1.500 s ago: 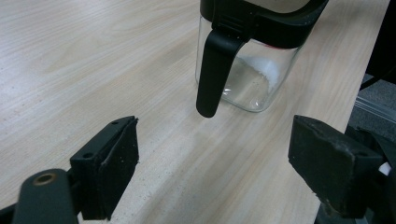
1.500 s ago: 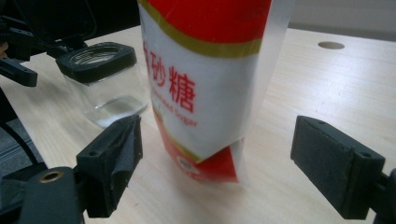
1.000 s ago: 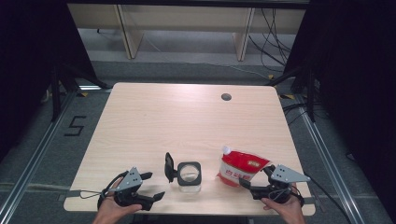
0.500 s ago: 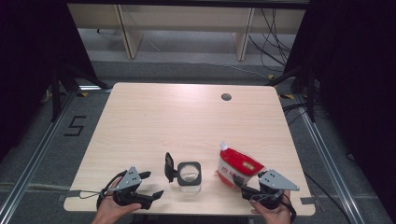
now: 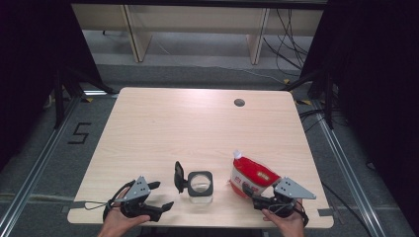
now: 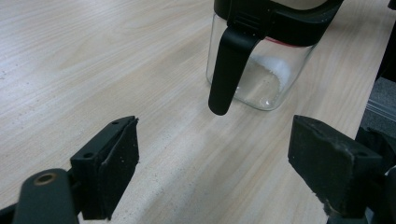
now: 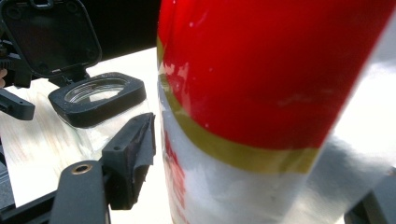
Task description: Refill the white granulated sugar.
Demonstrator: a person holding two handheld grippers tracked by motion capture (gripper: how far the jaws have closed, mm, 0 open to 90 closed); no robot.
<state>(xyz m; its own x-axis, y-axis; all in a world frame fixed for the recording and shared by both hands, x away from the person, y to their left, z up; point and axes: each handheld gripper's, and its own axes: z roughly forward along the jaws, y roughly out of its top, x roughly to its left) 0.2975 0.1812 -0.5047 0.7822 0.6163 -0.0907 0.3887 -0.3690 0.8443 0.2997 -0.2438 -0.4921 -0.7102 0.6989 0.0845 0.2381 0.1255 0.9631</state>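
Note:
A red and white spouted pouch (image 5: 254, 173) stands near the table's front right. It looms between the jaws of my right gripper (image 5: 253, 196) in the right gripper view, where the pouch (image 7: 271, 70) rises over my right gripper (image 7: 254, 177). Those jaws have just been opening; the left pad (image 7: 140, 149) sits beside the pouch without denting it. A glass jar (image 5: 200, 185) with a black rim has its lid (image 5: 179, 177) flipped up. My left gripper (image 5: 162, 194) rests open left of the jar (image 6: 261, 70), nothing between its jaws (image 6: 212, 163).
The wooden table (image 5: 197, 128) has a dark round cable hole (image 5: 239, 102) at the back right. A little white powder lies in the jar's bottom (image 6: 275, 74). Both hands are at the front edge. Shelving legs and cables stand on the floor behind.
My right hand has shifted a little to the left along the front edge, and the pouch now looks narrower and more upright. The left gripper and the jar have not moved.

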